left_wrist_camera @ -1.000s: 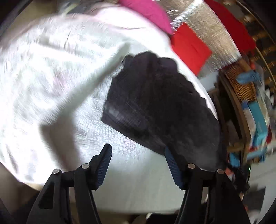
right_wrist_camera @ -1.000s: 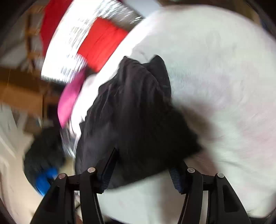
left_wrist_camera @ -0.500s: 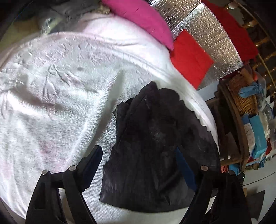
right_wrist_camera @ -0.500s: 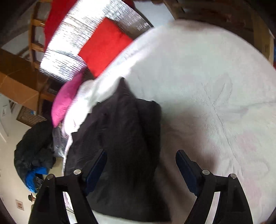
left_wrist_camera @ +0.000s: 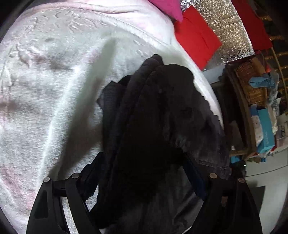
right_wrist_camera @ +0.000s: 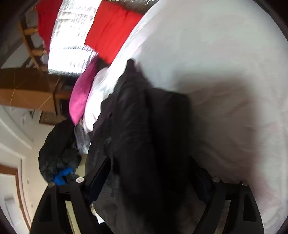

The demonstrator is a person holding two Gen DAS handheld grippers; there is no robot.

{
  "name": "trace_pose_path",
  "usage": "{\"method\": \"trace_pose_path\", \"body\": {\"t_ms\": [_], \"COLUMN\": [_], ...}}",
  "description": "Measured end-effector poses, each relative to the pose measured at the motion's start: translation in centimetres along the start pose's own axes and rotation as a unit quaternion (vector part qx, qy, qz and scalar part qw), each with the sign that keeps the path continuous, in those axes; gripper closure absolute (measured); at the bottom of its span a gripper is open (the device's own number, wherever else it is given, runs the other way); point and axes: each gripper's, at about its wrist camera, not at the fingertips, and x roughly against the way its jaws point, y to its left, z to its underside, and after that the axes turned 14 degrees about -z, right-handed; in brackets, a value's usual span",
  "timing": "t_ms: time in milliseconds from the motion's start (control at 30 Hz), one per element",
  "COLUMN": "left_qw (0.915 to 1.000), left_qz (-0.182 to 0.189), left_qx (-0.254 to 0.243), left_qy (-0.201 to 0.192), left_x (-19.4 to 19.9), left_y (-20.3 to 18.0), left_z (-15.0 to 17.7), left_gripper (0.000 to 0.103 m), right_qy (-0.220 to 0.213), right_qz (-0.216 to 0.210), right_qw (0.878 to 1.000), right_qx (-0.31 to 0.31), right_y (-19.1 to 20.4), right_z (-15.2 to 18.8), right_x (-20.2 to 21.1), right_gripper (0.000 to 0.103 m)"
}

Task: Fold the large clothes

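We see a dark garment [left_wrist_camera: 162,126] bunched into several thick layers near the edge of a bed covered by a white blanket [left_wrist_camera: 45,108]. In the left wrist view the left gripper [left_wrist_camera: 144,171] has its two fingers set wide on either side of the heap, with cloth filling the gap between them. We cannot tell whether the pads press the fabric or merely straddle it. The right gripper [right_wrist_camera: 149,172] stands the same way in its own view, fingers spread and the dark garment [right_wrist_camera: 144,135] lying between and over them; this picture is blurred, and here too contact is not resolvable.

We judge that both tools flank the folded stack so that it can be taken from two sides at once, which would keep the layers from sliding apart. The fold appears well advanced, since the cloth is compact and not spread flat.

The blanket is soft and textured, with faint pink patches, and would give under pressure. Beyond the bed lie a pink pillow [left_wrist_camera: 167,9], a red cushion [left_wrist_camera: 196,36] against a silver quilted panel [left_wrist_camera: 225,27], and a wicker basket [left_wrist_camera: 252,82] on cluttered shelving. In the right wrist view, a second dark heap [right_wrist_camera: 57,149] sits beside the bed.
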Motion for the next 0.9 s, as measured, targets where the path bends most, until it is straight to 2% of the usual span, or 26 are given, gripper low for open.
{"method": "trace_pose_path", "body": {"t_ms": [33,167,267,333,367,533,600,733,833,900], "left_qw": [0.9999,0.9997,0.9999,1.0,1.0,0.9997,0.9992,0.9977,0.9959,0.9947], "left_qz": [0.012,0.024,0.014,0.005,0.003,-0.018,-0.032,-0.041,-0.04,-0.037], "left_qx": [0.003,0.008,0.007,0.001,0.0,-0.002,-0.004,0.012,-0.002,-0.006], "left_qy": [0.004,0.005,0.001,-0.005,-0.008,-0.014,-0.025,-0.053,-0.081,-0.096], "left_x": [-0.1,-0.7,-0.7,-0.9,-1.3,-1.9,-1.9,-1.0,0.8,2.1], "left_y": [0.0,-0.8,-1.5,-1.9,-2.2,-2.7,-3.0,-3.2,-4.3,-4.6], "left_z": [0.0,0.1,0.3,0.4,0.0,0.0,0.1,0.1,0.7,1.3], "left_gripper": [0.018,0.019,0.029,0.038,0.039,0.039,0.04,0.067,0.076,0.077], "right_qy": [0.002,0.0,-0.003,-0.008,-0.005,0.003,-0.002,-0.018,-0.034,-0.042], "right_qz": [0.01,0.033,0.05,0.063,0.052,0.065,0.079,0.133,0.164,0.162], "right_qw": [1.0,0.999,0.998,0.996,0.997,0.996,0.994,0.984,0.977,0.976], "right_qx": [0.01,0.026,0.04,0.055,0.057,0.064,0.077,0.119,0.132,0.141], "right_y": [0.3,1.4,2.3,3.0,3.2,3.1,3.6,6.3,7.7,8.6], "right_z": [0.1,0.3,0.8,1.2,1.3,1.4,1.6,2.7,3.2,3.6], "right_x": [-0.6,-1.7,-2.4,-2.5,-2.5,-3.3,-3.1,-3.4,-3.0,-2.3], "right_gripper": [0.017,0.016,0.019,0.032,0.049,0.051,0.056,0.064,0.069,0.073]}}
